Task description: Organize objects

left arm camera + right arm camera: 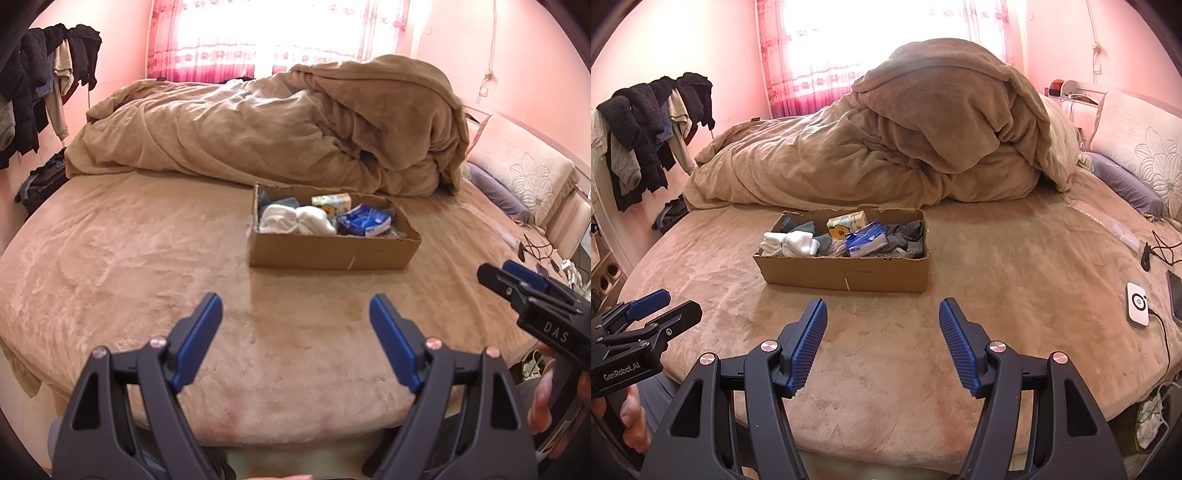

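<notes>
A shallow cardboard box (332, 254) (846, 273) sits on the bed's tan cover, a short way ahead of both grippers. Inside lie white rolled socks (295, 219) (790, 242), grey socks (905, 236), a blue packet (364, 221) (866, 240) and a pale tissue pack (330, 201) (847, 221). My left gripper (295, 314) is open over the bare cover, nothing between its blue pads. My right gripper (882, 321) is open too, holding nothing, and shows at the right edge of the left wrist view (517, 284). The left gripper shows at the left edge of the right wrist view (653, 306).
A heaped tan duvet (295, 125) (905, 140) fills the far half of the bed. Pillows (1137, 155) stand at the right. A white charger puck (1137, 304), a phone and cables lie near the right edge. Clothes (646, 129) hang at the left wall.
</notes>
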Demonstrator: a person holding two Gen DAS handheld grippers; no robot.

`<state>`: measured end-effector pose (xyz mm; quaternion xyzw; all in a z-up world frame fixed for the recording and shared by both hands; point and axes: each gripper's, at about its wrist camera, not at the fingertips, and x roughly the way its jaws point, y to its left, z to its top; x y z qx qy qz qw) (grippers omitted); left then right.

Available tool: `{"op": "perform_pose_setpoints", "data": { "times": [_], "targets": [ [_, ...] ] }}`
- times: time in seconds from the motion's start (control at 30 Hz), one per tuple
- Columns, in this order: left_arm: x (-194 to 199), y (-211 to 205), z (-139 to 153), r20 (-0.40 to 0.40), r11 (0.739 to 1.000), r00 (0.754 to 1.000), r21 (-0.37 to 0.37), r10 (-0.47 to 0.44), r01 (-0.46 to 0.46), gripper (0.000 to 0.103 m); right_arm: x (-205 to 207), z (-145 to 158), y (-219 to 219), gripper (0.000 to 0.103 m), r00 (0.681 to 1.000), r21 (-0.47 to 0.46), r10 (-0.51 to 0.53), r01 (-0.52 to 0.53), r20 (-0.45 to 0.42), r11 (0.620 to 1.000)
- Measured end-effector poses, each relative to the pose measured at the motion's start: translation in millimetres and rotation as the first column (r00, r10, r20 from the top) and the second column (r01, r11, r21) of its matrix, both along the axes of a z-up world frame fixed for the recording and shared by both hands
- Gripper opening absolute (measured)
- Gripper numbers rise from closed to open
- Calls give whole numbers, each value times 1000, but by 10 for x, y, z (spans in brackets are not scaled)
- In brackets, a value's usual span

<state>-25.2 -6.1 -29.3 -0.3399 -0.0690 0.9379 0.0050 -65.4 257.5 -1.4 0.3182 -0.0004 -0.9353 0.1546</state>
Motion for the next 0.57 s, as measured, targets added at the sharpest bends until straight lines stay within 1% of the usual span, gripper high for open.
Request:
{"op": "perform_pose_setpoints", "data": {
  "times": [0.27, 0.47, 0.57],
  "targets": [
    [-14, 1, -7, -2, 1000, 1000, -7, -2, 2, 84, -60, -3, 19, 66, 1000, 1, 1, -1, 6, 1000],
    [-165, 22, -62, -10, 999, 1000, -52, -10, 9, 84, -129, -55, 0, 66, 1000, 13, 9, -9, 15, 1000],
    [-421, -1, -90, -24, 994, 999, -108, -28, 26, 85, -176, -72, -19, 66, 1000, 32, 20, -21, 12, 999]
  ]
}}
